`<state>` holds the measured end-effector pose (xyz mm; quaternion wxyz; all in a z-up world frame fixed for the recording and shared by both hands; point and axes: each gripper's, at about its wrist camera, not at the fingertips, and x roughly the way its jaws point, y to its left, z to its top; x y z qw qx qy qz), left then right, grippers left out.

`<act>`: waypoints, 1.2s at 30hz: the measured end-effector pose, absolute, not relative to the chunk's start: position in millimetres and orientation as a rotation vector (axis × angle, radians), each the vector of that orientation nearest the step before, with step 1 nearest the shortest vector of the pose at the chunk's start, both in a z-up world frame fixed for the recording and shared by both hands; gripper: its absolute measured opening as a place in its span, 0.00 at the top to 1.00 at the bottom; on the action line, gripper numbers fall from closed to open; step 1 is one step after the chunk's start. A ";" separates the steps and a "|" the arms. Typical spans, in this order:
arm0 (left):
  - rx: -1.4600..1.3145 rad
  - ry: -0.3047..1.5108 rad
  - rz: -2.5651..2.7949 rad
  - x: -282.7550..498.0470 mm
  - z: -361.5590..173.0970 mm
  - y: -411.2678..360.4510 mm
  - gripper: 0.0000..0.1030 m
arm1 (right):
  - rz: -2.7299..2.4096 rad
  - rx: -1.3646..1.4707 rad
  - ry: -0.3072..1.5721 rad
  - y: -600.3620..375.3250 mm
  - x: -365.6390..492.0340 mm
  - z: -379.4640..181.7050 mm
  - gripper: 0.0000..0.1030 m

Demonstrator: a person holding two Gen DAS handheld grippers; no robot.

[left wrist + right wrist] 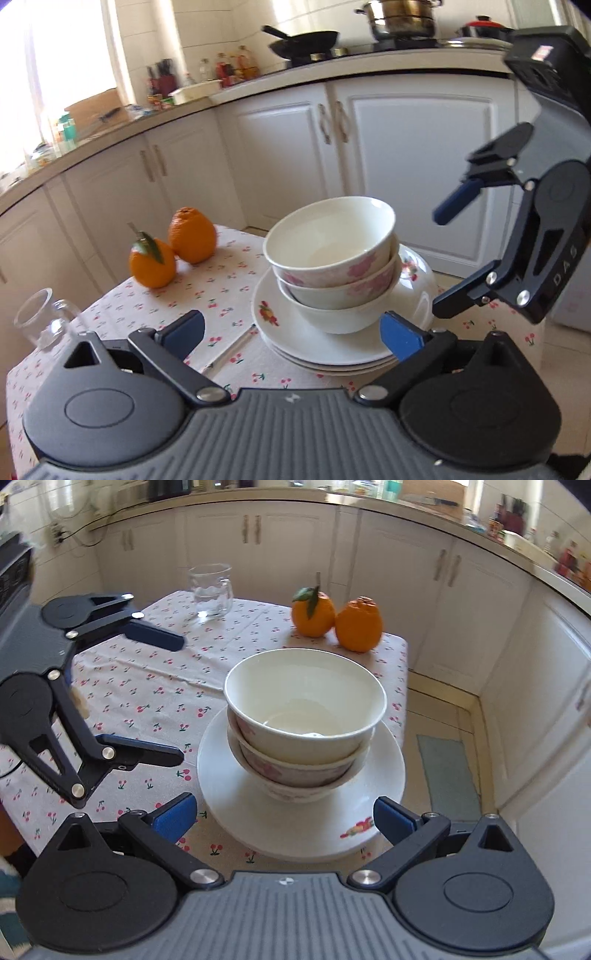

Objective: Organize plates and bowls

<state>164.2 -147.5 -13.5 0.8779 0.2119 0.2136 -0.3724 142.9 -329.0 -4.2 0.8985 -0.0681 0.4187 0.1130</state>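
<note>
- Currently my left gripper [291, 330] and right gripper [284, 818] both gape wide, gripping nothing, just beside the plates [229, 812].
- Three nested bowls [303, 720] sit on the plates.
- Two oranges [336, 618] and a glass mug [211, 590] stand beyond the plates on the tablecloth [147, 686].

Left tool [291, 330] and right tool [284, 818] both hang with fingers spread wide, gripping nothing.

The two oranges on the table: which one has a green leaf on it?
The orange nearer the glass mug has the leaf on its stem. The other orange, beside it toward the table corner, has only a bumpy top.
</note>
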 end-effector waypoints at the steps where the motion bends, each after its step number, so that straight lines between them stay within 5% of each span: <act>1: 0.407 0.435 -0.735 156.6 -9.9 -144.5 0.00 | 0.157 -0.124 0.860 -324.3 135.2 -1.5 0.00; 12: 0.210 0.561 -0.473 113.0 21.3 -119.2 0.00 | -0.315 0.033 0.711 -290.9 60.6 25.4 0.00; 36: 0.175 0.553 -0.397 88.0 27.9 -110.1 0.00 | -0.353 0.040 0.646 -272.2 35.5 37.3 0.00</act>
